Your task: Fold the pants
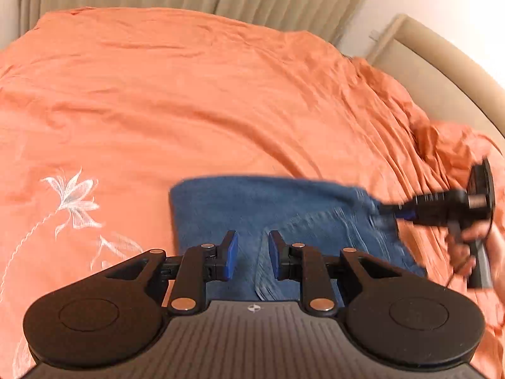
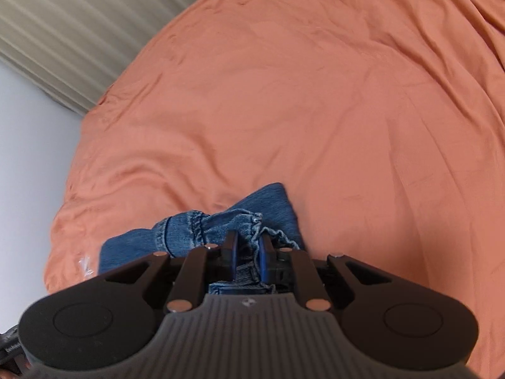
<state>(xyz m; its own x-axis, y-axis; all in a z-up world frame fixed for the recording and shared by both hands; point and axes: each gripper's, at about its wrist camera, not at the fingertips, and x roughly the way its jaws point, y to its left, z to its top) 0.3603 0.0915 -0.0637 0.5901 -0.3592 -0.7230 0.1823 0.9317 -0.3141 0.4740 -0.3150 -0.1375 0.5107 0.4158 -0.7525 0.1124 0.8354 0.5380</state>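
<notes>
The blue denim pants (image 1: 274, 211) lie partly folded on the orange bedspread (image 1: 189, 94), low in the left wrist view and a little right of centre, with the cover's white embroidered flower (image 1: 74, 200) off at about nine o'clock from them. The right claw (image 2: 247, 249) is clenched on a bunched, hemmed edge of the denim, gathered cloth squeezed between its blue pads; seen from the left wrist camera it sits at about three o'clock from the pants, at their right corner, blurred, with a hand (image 1: 473, 246) on its grip. The left claw (image 1: 252, 252) hangs over the near part of the pants with its pads apart and nothing pressed between them, so it holds nothing. The main risk, as I judge it, is that the right grip takes only a thin wad of hem: a quick lift could let layers slip out and the fold fall open. With the left side unpinned, a pull may drag the whole garment across the bed, or rumple the soft cover beneath it, leaving the fold skewed.
</notes>
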